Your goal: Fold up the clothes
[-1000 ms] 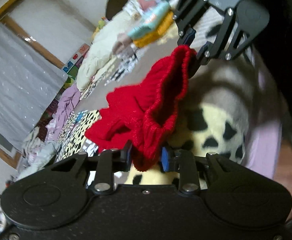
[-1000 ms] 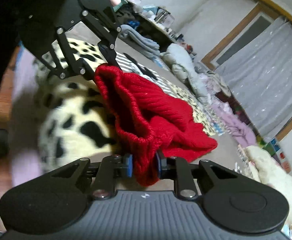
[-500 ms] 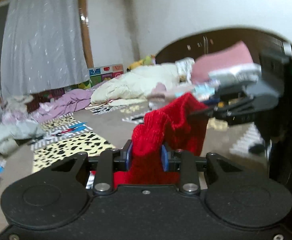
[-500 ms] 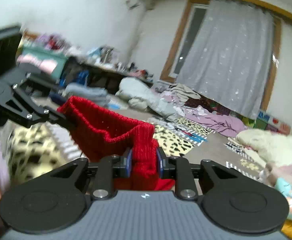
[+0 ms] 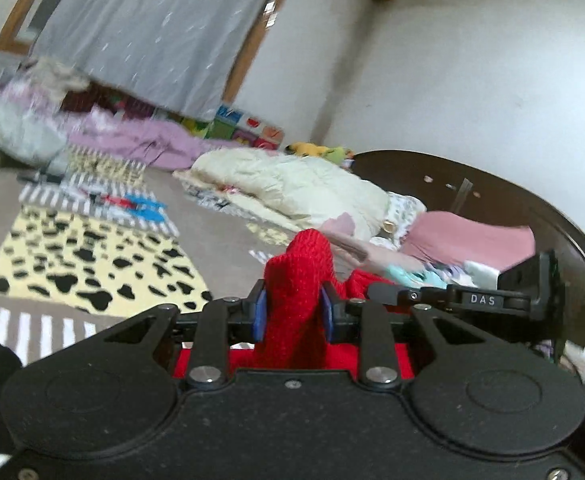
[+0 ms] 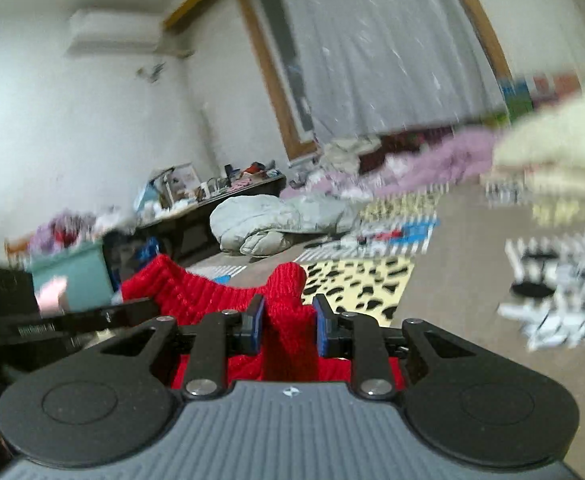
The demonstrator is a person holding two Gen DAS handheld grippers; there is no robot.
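Observation:
A red knitted garment [image 5: 308, 256] is stretched between my two grippers, lifted off the floor. In the left wrist view my left gripper [image 5: 294, 312] has its blue pads pressed on a bunched corner, and its jaws are closing a little further on the knit. The right gripper's fingertip [image 5: 376, 290] pinches the cloth just to the right. In the right wrist view my right gripper [image 6: 287, 322] is shut on another bunched corner of the red garment [image 6: 196, 292]. The left gripper [image 6: 144, 304] holds the far edge at the left. The rest of the garment hangs below, out of sight.
A leopard-print mat [image 5: 84, 264] and striped mats cover the floor ahead. A cream quilt [image 5: 292, 184], a purple blanket [image 5: 144, 144] and a grey duvet [image 6: 268, 220] lie beyond. Folded clothes [image 5: 472, 240] are stacked by a dark cabinet [image 5: 492, 184]. A cluttered low desk [image 6: 220, 196] stands by the wall.
Both grippers rolled from tilted sideways to upright and rose with the red garment. The views swung from the leopard blanket close below to the room ahead. Both grips stayed on the knit.

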